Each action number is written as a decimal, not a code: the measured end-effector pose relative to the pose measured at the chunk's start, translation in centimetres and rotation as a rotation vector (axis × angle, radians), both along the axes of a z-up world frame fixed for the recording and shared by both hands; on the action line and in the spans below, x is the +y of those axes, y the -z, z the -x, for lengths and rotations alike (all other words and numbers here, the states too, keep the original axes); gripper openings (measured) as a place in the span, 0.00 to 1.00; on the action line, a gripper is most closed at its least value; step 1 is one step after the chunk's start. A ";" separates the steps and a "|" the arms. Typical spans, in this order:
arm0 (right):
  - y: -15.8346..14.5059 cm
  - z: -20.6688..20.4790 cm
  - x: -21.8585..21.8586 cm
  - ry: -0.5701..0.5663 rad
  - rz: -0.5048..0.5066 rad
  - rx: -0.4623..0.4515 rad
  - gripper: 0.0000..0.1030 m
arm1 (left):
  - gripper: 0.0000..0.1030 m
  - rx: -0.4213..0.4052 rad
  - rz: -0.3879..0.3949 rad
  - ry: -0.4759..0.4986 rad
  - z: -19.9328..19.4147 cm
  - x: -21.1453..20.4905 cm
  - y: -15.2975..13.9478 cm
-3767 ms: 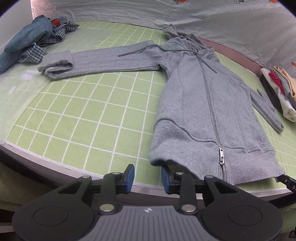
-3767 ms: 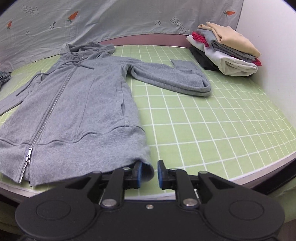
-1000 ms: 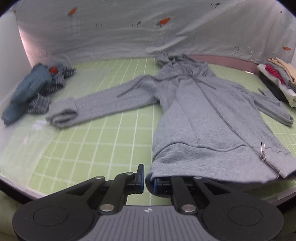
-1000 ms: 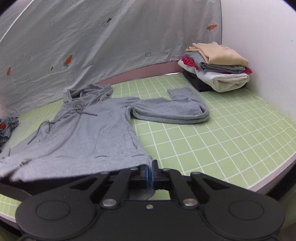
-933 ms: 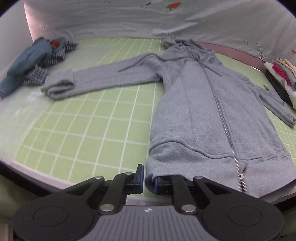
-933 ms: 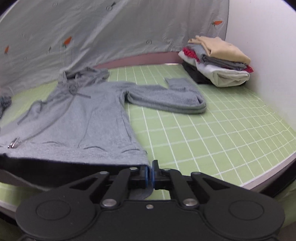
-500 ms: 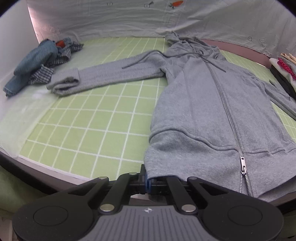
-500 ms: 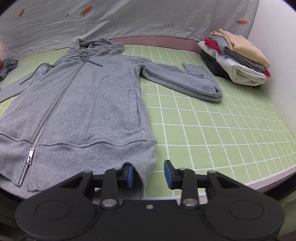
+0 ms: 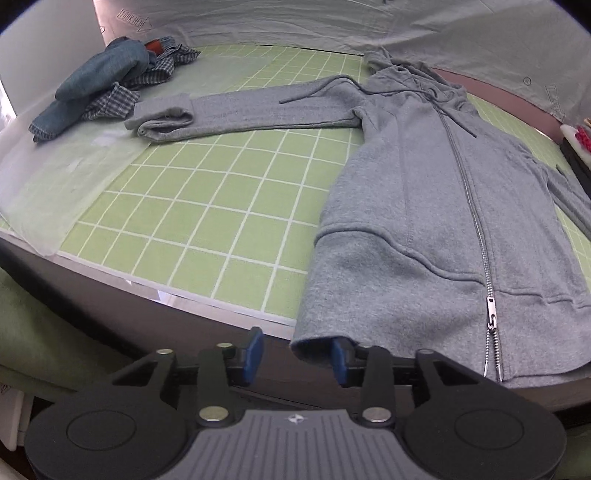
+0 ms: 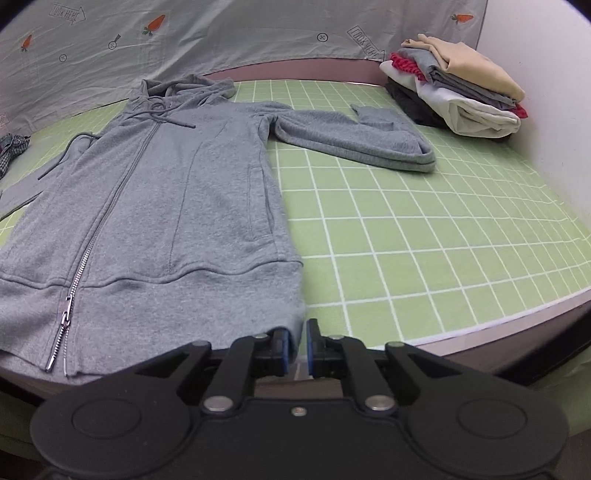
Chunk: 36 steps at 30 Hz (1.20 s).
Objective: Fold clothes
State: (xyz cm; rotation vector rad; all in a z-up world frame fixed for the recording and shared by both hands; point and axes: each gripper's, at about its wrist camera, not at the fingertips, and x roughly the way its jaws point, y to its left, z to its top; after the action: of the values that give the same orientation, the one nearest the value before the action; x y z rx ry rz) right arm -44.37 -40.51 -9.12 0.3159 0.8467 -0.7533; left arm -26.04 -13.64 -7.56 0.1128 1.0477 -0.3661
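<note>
A: What is cut off in the left wrist view?
B: The hoodie runs past the right edge; its far sleeve and right hem corner are not shown. The stack at that edge shows only a sliver.

A: What is hidden there?
B: The hem corner overhangs the mat edge and covers part of the right pad. Contact cannot be confirmed.

A: And the right wrist view?
B: The other sleeve leaves the left edge. The checked cloth is mostly cropped. The hem corner drops behind the right gripper; its tip is hidden between the pads.

A: Legibility?
B: The small backdrop symbols are too small to identify.
</note>
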 end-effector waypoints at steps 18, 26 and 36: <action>-5.5 3.2 -9.1 0.136 -0.032 -0.187 0.87 | 0.97 -0.054 0.063 -0.073 -3.1 -9.1 -4.3; -1.8 2.8 -19.7 0.137 -0.007 -0.149 1.00 | 0.97 0.055 -0.015 -0.008 -2.9 -19.7 2.3; 1.6 0.7 -31.2 0.118 -0.026 -0.194 1.00 | 1.00 0.015 -0.113 -0.035 -3.3 -22.5 4.5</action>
State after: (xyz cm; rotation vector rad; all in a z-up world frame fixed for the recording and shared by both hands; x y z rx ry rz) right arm -45.05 -71.67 -10.71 0.4578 0.6589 -0.8079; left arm -22.76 -36.14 -12.03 0.1929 1.0834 -0.2768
